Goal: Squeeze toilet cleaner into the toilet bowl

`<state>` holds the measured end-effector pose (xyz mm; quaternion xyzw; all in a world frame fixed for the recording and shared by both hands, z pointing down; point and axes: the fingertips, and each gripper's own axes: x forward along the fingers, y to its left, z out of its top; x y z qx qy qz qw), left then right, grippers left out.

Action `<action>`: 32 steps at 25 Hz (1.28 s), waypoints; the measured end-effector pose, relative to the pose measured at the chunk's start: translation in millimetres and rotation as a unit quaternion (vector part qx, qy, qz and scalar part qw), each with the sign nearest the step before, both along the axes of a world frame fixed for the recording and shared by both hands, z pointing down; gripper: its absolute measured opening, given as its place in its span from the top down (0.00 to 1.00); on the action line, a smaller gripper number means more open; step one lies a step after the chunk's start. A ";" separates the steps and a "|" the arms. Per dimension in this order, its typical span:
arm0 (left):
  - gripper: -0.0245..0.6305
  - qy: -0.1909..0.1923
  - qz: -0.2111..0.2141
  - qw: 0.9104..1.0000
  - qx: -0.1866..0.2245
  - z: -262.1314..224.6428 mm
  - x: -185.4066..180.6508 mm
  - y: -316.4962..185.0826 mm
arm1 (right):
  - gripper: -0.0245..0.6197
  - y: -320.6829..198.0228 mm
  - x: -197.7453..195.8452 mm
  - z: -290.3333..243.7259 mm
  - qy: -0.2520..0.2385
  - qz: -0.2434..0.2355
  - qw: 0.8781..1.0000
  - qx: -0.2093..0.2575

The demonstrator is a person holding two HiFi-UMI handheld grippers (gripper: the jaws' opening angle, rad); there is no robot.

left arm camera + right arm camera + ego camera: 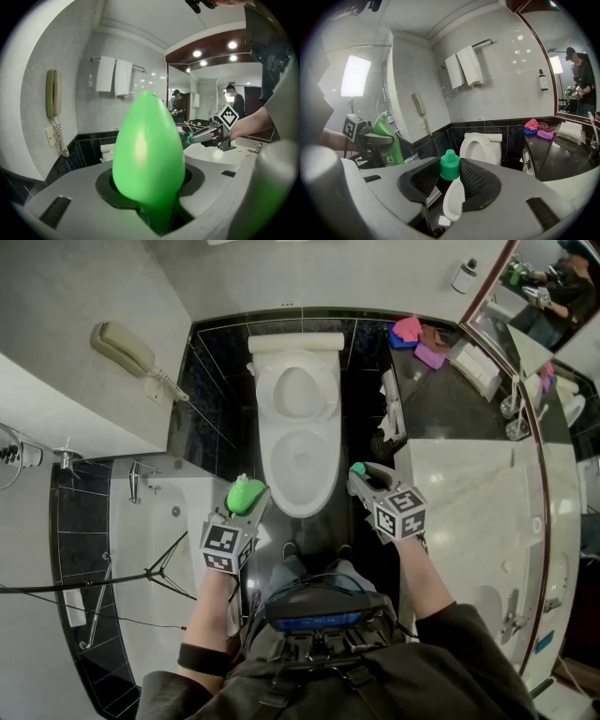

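Left gripper (246,502) clasped the green plastic cleaner bottle (148,150), right gripper (364,476) its small green cap (450,165); the bottle wanted tipping over the white toilet bowl (270,470).

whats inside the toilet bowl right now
Only bare white porcelain shows inside the toilet bowl, with no coloured cleaner visible. The part under its rim is covered from above.

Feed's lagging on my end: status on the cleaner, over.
Left gripper shut on green bottle. Right gripper shut on its green cap. Toilet bowl open, lid up, grippers flanking its near rim. Nothing in the way.
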<state>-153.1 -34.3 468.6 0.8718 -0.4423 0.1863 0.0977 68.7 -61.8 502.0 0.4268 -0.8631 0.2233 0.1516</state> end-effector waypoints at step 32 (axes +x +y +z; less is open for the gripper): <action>0.67 -0.238 -0.016 0.971 0.001 79.3 39.6 -18.1 | 0.74 -15.3 14.5 41.9 -0.033 -0.017 0.999 -0.011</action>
